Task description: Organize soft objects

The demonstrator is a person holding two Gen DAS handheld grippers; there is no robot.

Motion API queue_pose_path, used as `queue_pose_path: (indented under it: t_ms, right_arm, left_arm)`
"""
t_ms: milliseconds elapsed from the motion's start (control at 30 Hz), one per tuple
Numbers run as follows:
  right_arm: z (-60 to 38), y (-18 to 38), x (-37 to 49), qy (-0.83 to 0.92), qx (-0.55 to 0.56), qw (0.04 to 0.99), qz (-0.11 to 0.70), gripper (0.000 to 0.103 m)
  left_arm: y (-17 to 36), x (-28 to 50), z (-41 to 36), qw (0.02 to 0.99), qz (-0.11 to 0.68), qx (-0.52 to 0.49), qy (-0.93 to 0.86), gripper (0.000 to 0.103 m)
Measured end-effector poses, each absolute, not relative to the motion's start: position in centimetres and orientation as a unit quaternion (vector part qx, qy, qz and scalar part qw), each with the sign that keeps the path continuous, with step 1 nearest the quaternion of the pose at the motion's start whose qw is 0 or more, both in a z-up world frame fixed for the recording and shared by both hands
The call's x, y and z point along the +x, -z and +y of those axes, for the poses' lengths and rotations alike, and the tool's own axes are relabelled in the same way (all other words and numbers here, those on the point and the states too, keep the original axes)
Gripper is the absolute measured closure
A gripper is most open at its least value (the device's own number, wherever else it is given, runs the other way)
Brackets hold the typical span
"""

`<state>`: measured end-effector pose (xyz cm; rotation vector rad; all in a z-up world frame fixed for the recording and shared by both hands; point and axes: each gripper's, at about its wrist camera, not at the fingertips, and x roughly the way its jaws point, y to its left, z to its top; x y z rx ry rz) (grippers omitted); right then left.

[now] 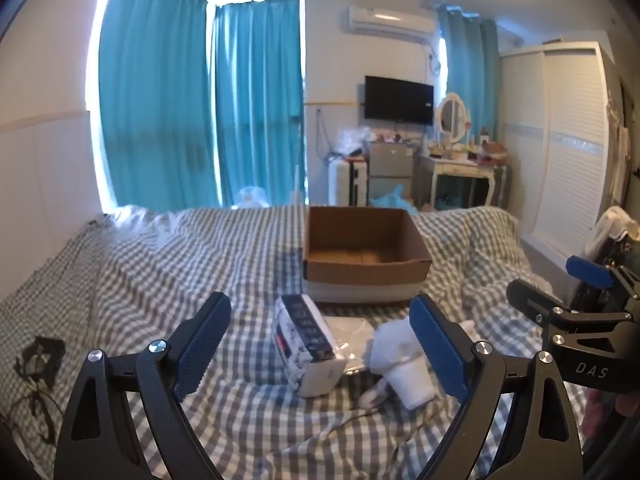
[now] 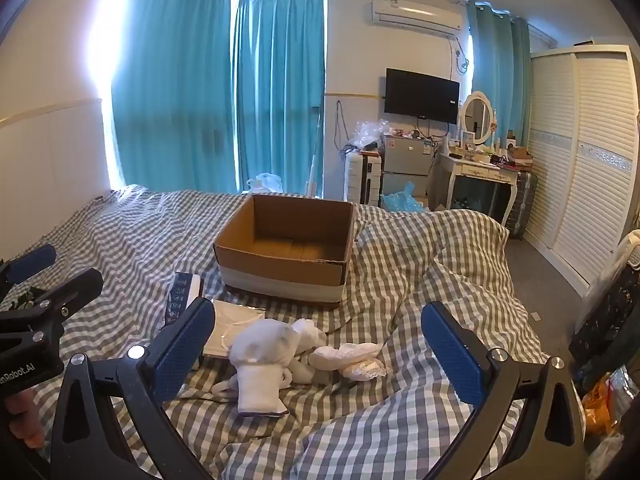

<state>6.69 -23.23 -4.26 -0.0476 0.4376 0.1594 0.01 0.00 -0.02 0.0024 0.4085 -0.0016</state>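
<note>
**Four soft items loose on the bed, box empty, nothing gripped**

Four pieces lay in a cluster just in front of the cardboard box [image 2: 285, 250]: a tissue pack [image 1: 306, 344] in patterned wrap, a flat clear-plastic packet [image 2: 237, 322] beside it, a white sock bundle [image 2: 264, 350], and a smaller crumpled white piece [image 2: 352, 358] to its right. The sock bundle overlapped the packet's edge; the tissue pack sat nearest the box's near-left corner without touching it, as far as I could tell. The box interior showed bare cardboard.

Left gripper [image 1: 320, 344] was spread wide with nothing between its blue pads, hovering with the tissue pack roughly centred in its view. Right gripper [image 2: 320, 350] was likewise wide open and empty, lined up over the sock bundle.

All of it sat on the grey-checked bedspread [image 2: 420, 264], which was rumpled.

Judgement: this was the start, pre-grasp, no item moved yet. The next move called for lowering onto one item and closing. Soft fabric would likely compress, so a deep bite mid-bundle looked safer. Risk: snagging the bedspread along with it.
</note>
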Motion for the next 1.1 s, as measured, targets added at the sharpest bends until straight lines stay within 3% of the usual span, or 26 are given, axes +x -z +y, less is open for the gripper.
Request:
queue_pose_path:
  t_ms: [1100]
  right_arm:
    - [-22.98, 4.16, 6.58, -0.08, -0.031, 0.973, 0.214, 0.0]
  left_arm:
    - [0.42, -0.1, 0.55, 0.978, 0.207, 0.001, -0.008, 0.011]
